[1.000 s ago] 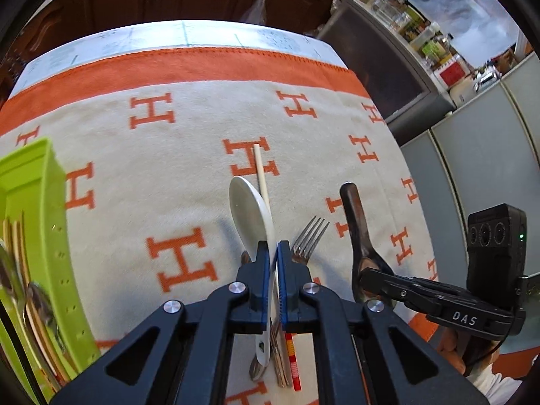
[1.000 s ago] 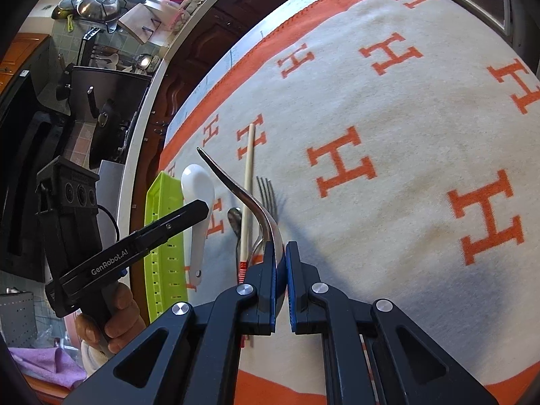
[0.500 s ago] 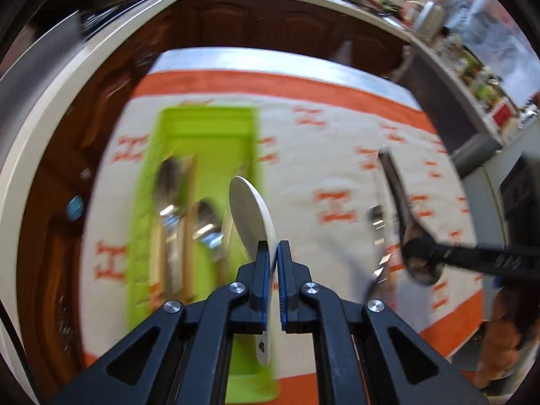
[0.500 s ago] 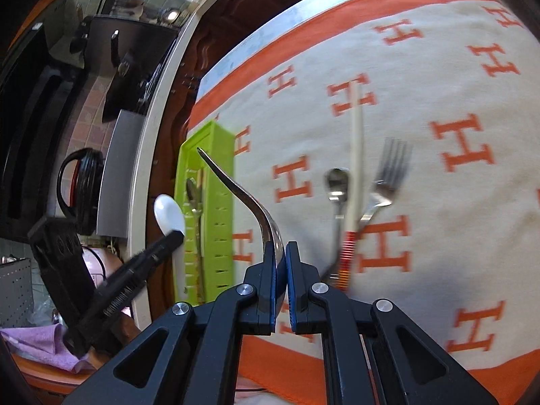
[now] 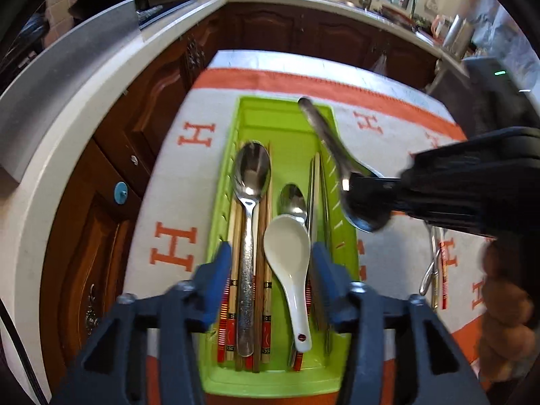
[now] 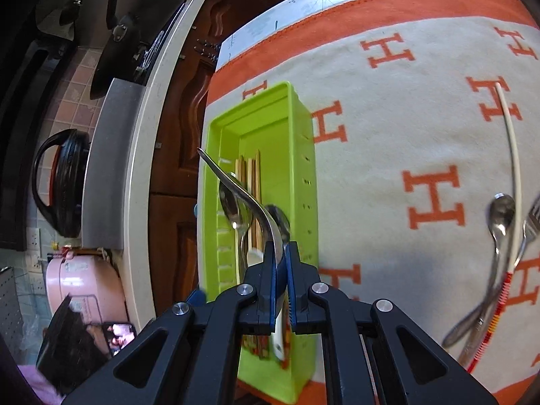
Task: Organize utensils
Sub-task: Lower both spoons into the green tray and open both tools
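The green tray (image 5: 281, 114) lies on a cream cloth (image 6: 398, 128) with orange letter H marks and an orange border, close to the table edge nearest the dark wooden cabinets. The left gripper (image 5: 270, 271) hangs over the tray's near end with its blue jaws apart; they have just been opening, and the white ceramic spoon (image 5: 290, 253) lies between them in the tray, bowl up and facing away from the camera, its short handle pointing toward the near wall, with neither pad pressing on it. Beside it on the left a large steel spoon (image 5: 251, 182) with a patterned handle rests on wooden chopsticks (image 5: 234, 236) banded in red and black; a smaller steel spoon (image 5: 293, 199) and thin metal chopsticks (image 5: 315, 199) lie by the white spoon. The right gripper (image 6: 280, 266) is clamped on the bowl of a steel ladle-like spoon (image 5: 332, 148), whose curved handle reaches out over the tray. Out on the cloth, well apart from the tray, a small spoon (image 6: 499, 222), a fork (image 6: 531, 222) and a pale chopstick (image 6: 513, 168) with a red striped end lie together, crossing.
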{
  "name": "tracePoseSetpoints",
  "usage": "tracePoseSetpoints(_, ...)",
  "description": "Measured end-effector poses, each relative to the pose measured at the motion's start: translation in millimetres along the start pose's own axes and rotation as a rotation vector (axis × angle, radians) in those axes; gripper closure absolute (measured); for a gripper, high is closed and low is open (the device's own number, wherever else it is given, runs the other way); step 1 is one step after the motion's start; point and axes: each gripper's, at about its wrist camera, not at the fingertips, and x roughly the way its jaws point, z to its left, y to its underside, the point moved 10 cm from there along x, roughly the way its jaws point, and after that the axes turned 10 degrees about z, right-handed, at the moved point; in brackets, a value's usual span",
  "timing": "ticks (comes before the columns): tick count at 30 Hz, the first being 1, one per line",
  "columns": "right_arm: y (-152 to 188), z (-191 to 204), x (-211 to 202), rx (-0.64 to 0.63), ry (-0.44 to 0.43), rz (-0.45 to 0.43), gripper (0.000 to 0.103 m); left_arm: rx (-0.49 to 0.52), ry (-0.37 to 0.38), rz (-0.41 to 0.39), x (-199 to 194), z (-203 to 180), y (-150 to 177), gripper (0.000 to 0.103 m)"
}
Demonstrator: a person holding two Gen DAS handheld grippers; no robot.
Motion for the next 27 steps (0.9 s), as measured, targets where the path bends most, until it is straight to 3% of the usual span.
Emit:
tracePoseSetpoints(7, -27.7, 13.6, 28.3, -0.006, 0.093, -0.026, 0.098, -0.014, -0.024, -0.061, -19.4, 10.7, 2.0, 0.051)
tracePoseSetpoints(9, -35.7, 16.0, 34.3, -0.013, 0.123, -0.034, 0.098, -0.017, -0.035, -0.067, -22.1, 12.0, 2.1, 0.046)
tracePoseSetpoints(11, -39.7, 20.1, 38.7, -0.034, 0.154, -0.047, 0.095, -0.026, -0.045, -0.073, -22.0, 15.3, 1.7, 0.039)
tracePoseSetpoints(14, -40.8, 26.5, 39.4, -0.066, 0.169, -0.059, 0.085, -0.041, -0.059, -0.07, -21.1, 21.5, 3.3, 0.038)
tracePoseSetpoints(27, -5.7, 14.9, 1.1, -0.12, 0.158, -0.083, 0.082, -0.164, -0.085, -0.034, -13.2, 48.7, 6.5, 0.037)
